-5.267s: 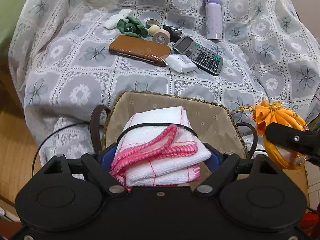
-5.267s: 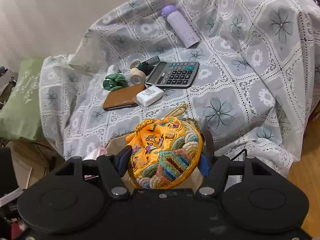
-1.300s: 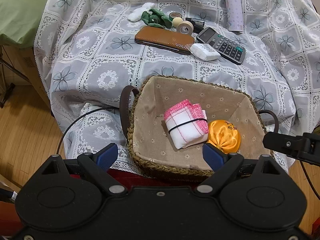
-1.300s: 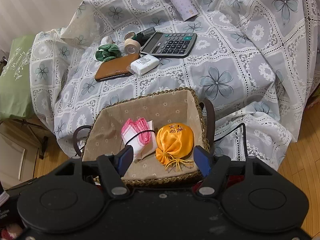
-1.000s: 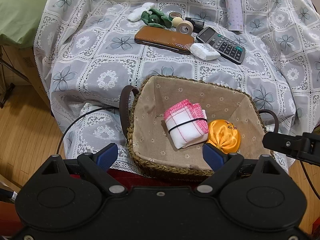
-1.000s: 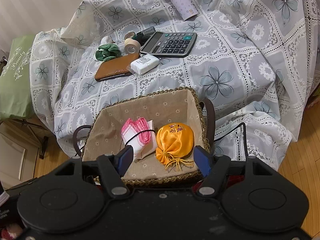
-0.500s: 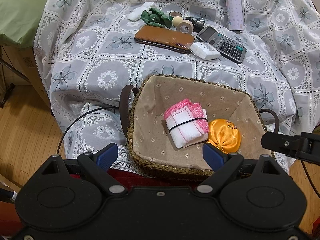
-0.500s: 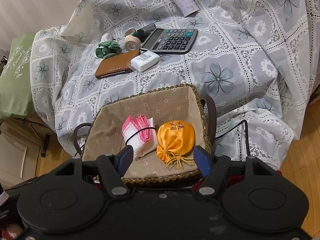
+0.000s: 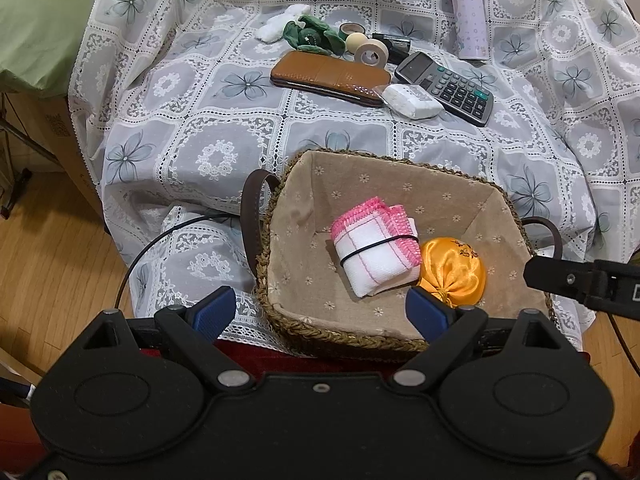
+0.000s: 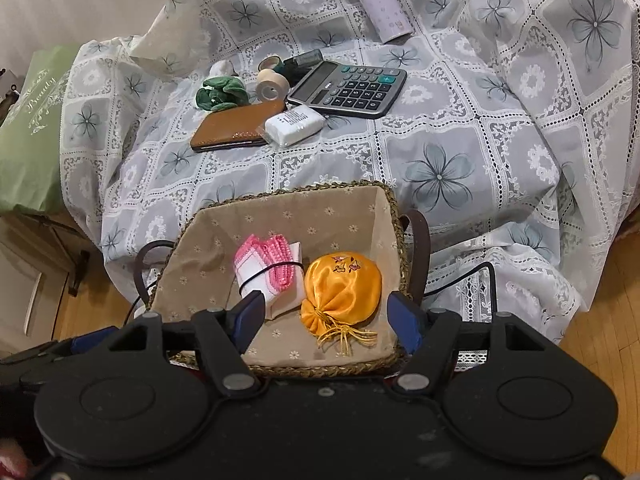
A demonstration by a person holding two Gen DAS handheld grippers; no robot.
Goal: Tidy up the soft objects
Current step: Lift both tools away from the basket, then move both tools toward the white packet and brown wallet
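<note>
Left wrist view: taken from just behind the left gripper (image 9: 316,312), angled steeply down and forward, close above the near rim of the basket (image 9: 340,336). Right wrist view: taken from just behind the right gripper (image 10: 330,318), likewise angled down, close above the same basket (image 10: 320,368) from its right side. Shared by both views: the basket interior, the patterned cloth (image 9: 224,128) beyond it, and the calculator (image 10: 348,88) farther back.
</note>
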